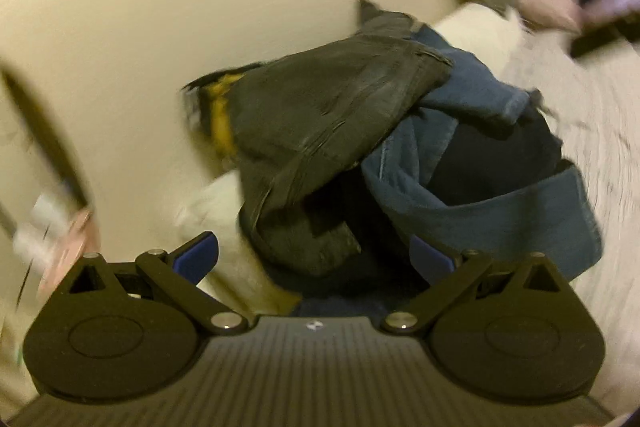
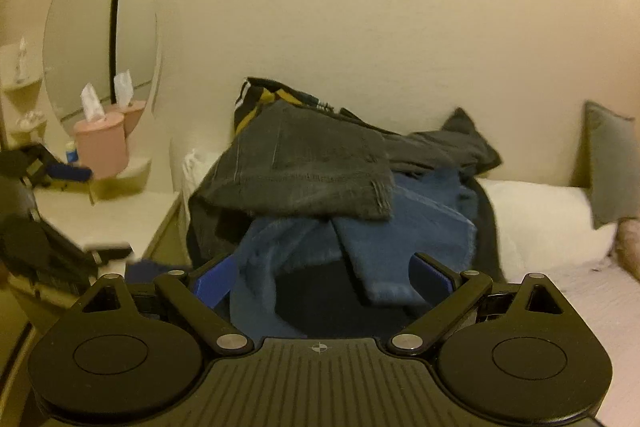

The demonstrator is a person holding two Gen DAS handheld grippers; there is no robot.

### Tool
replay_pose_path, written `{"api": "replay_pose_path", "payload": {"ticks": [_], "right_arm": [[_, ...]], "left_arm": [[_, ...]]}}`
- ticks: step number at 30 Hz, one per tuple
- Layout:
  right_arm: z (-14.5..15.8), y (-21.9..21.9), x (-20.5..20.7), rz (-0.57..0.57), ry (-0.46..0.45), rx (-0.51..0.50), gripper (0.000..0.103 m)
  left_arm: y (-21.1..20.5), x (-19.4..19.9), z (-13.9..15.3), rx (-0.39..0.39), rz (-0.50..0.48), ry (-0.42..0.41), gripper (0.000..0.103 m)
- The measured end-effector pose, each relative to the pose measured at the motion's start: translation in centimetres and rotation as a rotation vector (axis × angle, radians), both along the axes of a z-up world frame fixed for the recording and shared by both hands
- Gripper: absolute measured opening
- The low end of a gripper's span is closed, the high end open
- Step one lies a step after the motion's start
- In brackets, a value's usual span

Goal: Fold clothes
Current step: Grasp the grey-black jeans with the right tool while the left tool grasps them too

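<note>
A pile of clothes lies on a bed against the wall. On top is a dark grey garment [image 1: 320, 115] [image 2: 304, 167], over blue denim [image 1: 492, 211] [image 2: 380, 239], with a yellow-and-black striped piece [image 1: 222, 115] [image 2: 276, 99] at the back. My left gripper [image 1: 314, 255] is open, close in front of the pile, its blue pads either side of the grey and navy cloth. My right gripper [image 2: 324, 277] is open too, its fingers [image 2: 214, 277] flanking the lower denim folds. Neither pad visibly pinches cloth. The left wrist view is blurred by motion.
A white pillow [image 2: 540, 219] and a grey cushion [image 2: 608, 163] lie to the right on the bed [image 2: 600, 307]. At left stand a small white table [image 2: 100, 215], an oval mirror [image 2: 100, 35] and a pink tissue holder [image 2: 102, 143]. The left gripper's body [image 2: 36, 243] shows at the left edge.
</note>
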State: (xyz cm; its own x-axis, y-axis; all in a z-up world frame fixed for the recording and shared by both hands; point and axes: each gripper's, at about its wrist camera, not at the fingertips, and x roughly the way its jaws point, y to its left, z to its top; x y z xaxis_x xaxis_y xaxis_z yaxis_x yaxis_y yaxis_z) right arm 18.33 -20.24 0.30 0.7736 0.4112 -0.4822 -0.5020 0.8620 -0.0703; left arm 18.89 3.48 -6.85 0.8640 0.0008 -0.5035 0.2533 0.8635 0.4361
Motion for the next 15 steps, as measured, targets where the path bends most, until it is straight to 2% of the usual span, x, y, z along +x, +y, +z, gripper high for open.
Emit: {"api": "replay_pose_path", "payload": {"ticks": [3,8,13,15], "right_arm": [[-0.3,1.1,4.7,0.011,0.017,0.013,0.096],[-1.3,2.9,11.8,-0.002,0.040,-0.002,0.096],[-2.8,3.5,19.0,-0.027,0.115,0.023,0.096],[-3.4,3.6,21.4,-0.034,0.152,0.038,0.096]], "left_arm": [[0.8,3.7,-2.1,0.094,-0.068,-0.019,0.101],[2.7,9.9,-4.8,0.179,-0.083,-0.021,0.101],[3.7,13.8,-6.6,0.195,-0.103,-0.014,0.100],[3.9,14.9,-7.2,0.175,-0.123,-0.013,0.095]]}}
